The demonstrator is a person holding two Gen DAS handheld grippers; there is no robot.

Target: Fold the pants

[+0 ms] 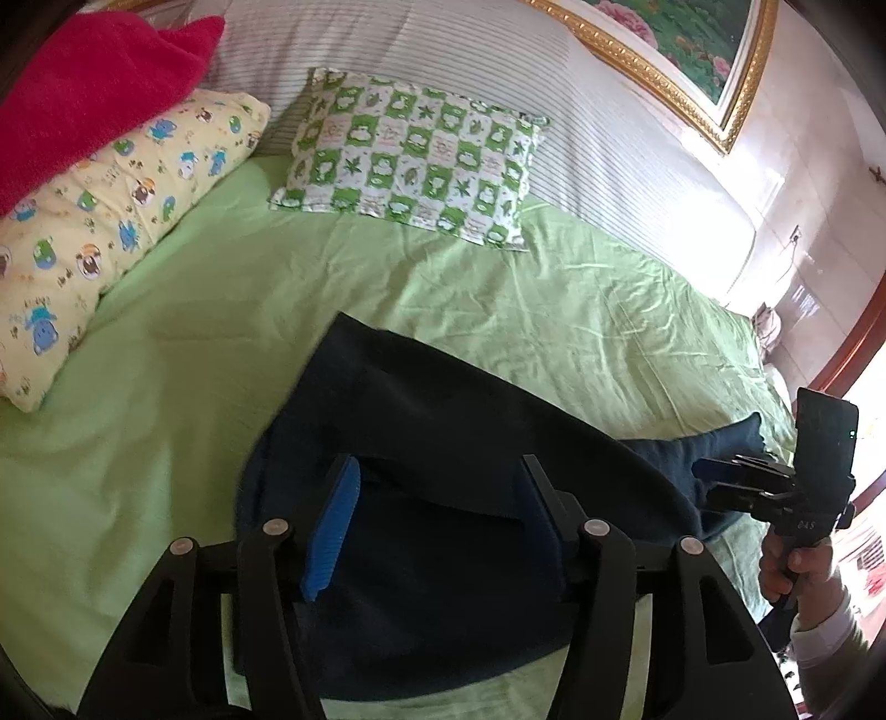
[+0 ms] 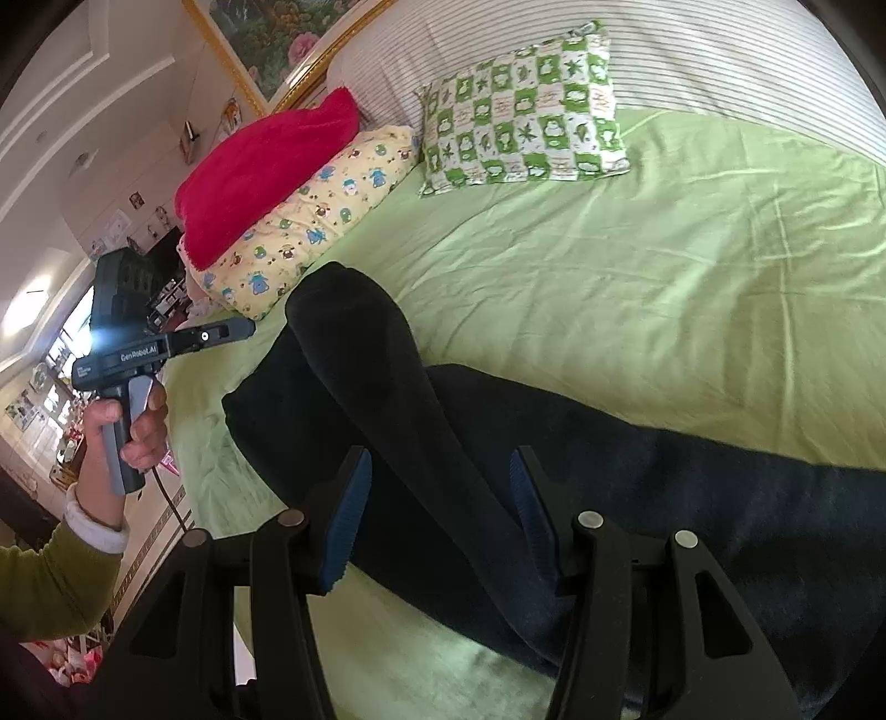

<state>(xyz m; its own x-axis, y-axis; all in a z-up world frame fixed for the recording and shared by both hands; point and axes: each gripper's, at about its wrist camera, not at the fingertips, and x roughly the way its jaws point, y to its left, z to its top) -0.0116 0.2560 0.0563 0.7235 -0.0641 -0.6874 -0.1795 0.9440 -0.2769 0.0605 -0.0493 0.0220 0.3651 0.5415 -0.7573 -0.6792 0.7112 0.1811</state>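
Two tools spread — left tool [image 1: 437, 518] | right tool [image 2: 437, 518] | pants [image 2: 554, 454] | handle reads "GenRobot.AI"

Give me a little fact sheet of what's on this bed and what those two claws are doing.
garment: dark navy pants, lying on the bed, partly folded, one leg laid across
surface: light green bedsheet, wrinkled
pillows: green-and-white checked pillow; yellow cartoon-print pillow with a red fleece blanket on top
wall: gold-framed flower painting
left claw: open, above the pants, holding nothing
right claw: open, above the pants leg, holding nothing
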